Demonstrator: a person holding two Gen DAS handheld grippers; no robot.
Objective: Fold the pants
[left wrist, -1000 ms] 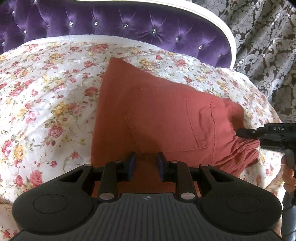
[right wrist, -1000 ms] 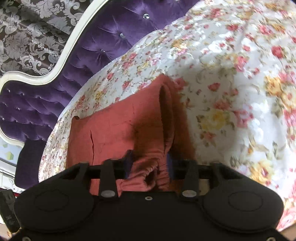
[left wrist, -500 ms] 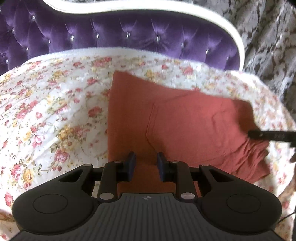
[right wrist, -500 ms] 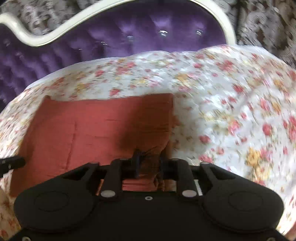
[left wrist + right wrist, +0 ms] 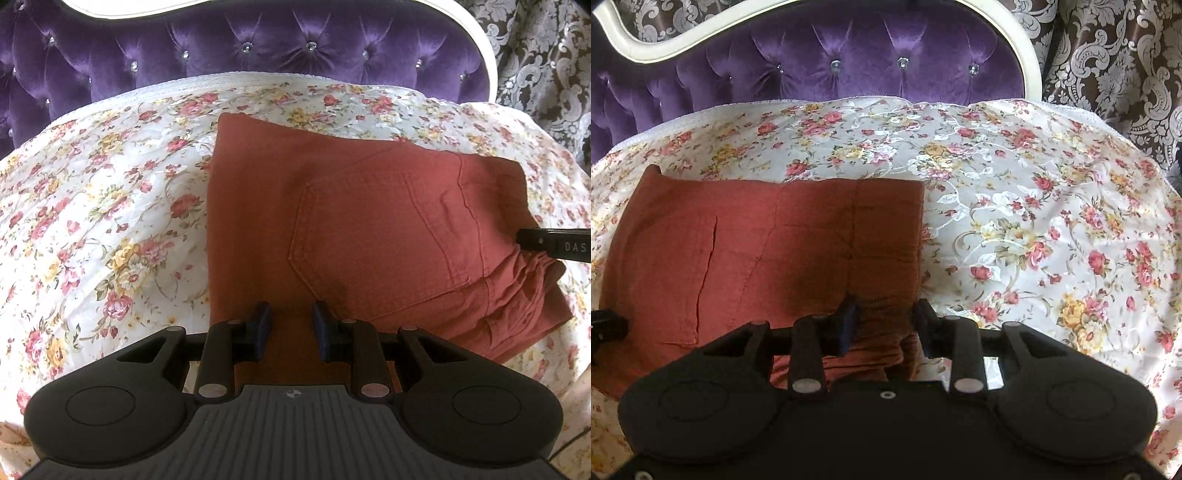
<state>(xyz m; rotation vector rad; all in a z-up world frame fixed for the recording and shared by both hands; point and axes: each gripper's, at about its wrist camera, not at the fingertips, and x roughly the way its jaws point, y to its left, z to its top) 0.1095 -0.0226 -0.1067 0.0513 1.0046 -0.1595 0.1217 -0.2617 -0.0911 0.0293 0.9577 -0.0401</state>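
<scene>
The rust-red pants (image 5: 351, 229) lie folded into a flat rectangle on the floral bedspread (image 5: 92, 221), back pocket up. They also show in the right wrist view (image 5: 768, 251). My left gripper (image 5: 290, 325) is open just above the near edge of the pants, nothing between its fingers. My right gripper (image 5: 884, 317) is open over the gathered waistband end at the near right corner; cloth lies beneath the jaws. The right gripper's tip shows in the left wrist view (image 5: 554, 245) at the waistband.
A purple tufted headboard (image 5: 831, 74) with a cream frame stands at the far edge of the bed. Patterned curtains (image 5: 1108, 55) hang at the right. The bedspread stretches bare to the right of the pants (image 5: 1052, 221).
My right gripper was shut on the waistband, carried it over and opened, leaving the pants flat. My left gripper stayed open and drew back slightly.
</scene>
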